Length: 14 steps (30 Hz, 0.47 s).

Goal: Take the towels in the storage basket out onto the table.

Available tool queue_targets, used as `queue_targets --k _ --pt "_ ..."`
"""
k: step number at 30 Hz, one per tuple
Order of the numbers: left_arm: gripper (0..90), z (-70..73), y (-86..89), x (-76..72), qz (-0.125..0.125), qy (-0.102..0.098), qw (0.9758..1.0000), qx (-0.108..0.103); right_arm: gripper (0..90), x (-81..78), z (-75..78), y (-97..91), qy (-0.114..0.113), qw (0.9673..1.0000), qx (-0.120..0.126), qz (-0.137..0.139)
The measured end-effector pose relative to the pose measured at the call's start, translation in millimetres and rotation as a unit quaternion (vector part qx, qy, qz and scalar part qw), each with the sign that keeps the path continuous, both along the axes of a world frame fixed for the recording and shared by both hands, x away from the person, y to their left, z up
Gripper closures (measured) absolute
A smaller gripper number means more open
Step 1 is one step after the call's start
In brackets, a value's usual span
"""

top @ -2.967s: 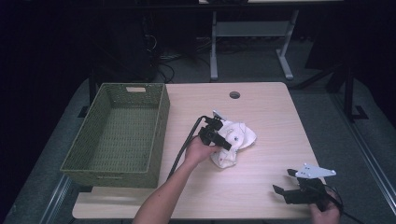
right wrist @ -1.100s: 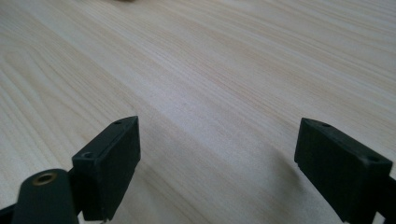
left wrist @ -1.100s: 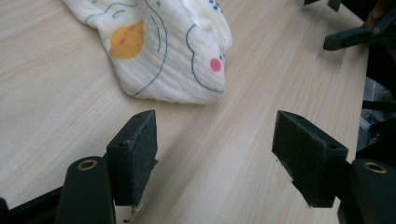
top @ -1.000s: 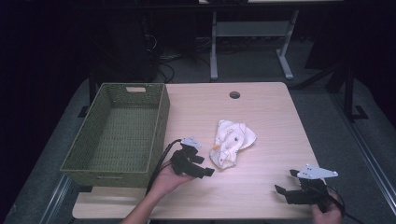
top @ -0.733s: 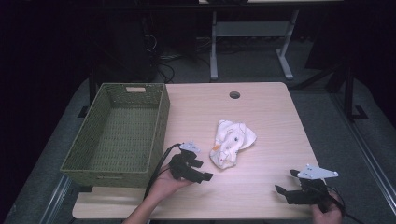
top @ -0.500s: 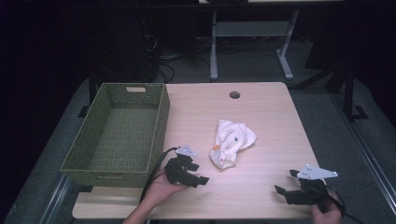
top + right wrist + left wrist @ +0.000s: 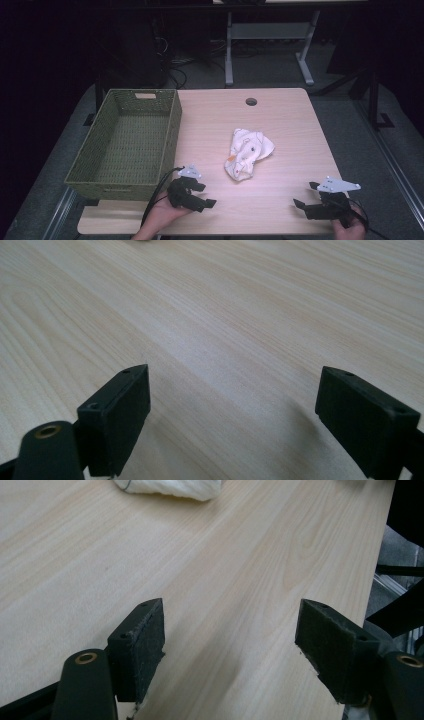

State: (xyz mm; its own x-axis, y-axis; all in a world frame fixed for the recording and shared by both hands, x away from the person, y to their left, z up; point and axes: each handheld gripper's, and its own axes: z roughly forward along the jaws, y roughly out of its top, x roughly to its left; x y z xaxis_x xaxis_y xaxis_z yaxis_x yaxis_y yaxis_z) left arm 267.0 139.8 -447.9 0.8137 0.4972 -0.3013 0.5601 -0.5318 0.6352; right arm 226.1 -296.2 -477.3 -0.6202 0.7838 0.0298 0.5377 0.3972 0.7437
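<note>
Wooden table (image 7: 280, 120) bears green wicker basket (image 7: 125, 145), nothing inside.

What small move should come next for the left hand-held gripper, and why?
Probably a short reach forward to the crumpled cloth: the left hand-held gripper sits open near the table's front edge, holding nothing, and the cloth lies loose just ahead, beside the empty basket.

high view: fixed overhead at person's side, faces fwd + down on the pale wooden table (image 7: 280, 125).
left gripper view: low, close to tabletop (image 7: 200, 570); top edge catches the crumpled white printed cloth (image 7: 170, 486), shared w/ high view (image 7: 247, 152).
right gripper view: low, close over wood grain (image 7: 225, 315).
</note>
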Motion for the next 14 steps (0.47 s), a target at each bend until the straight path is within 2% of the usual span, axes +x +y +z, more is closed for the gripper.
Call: queue_targets --k 2,4,7,9,14 --pt "27.7 -1.4 3.1 -0.6 0.002 -0.003 1.0 0.006 14.0 0.0 -0.1 0.6 0.004 1.0 -0.002 -0.001" --pt "27.7 -3.0 5.2 1.1 0.004 0.001 1.0 -0.001 14.0 1.0 -0.6 0.7 0.003 1.0 -0.002 0.001" --pt "27.4 -3.4 4.0 3.8 0.008 -0.008 0.9999 0.006 14.0 1.6 -1.1 1.3 0.006 1.0 -0.002 0.004" --pt "27.4 -2.6 3.6 4.9 0.009 -0.013 0.9999 -0.002 14.0 1.3 -1.1 1.6 0.007 1.0 -0.004 0.005" --pt "27.3 -0.1 5.4 6.5 0.022 -0.033 0.9992 -0.007 14.0 3.0 -1.0 2.6 0.008 0.9999 -0.002 0.011"
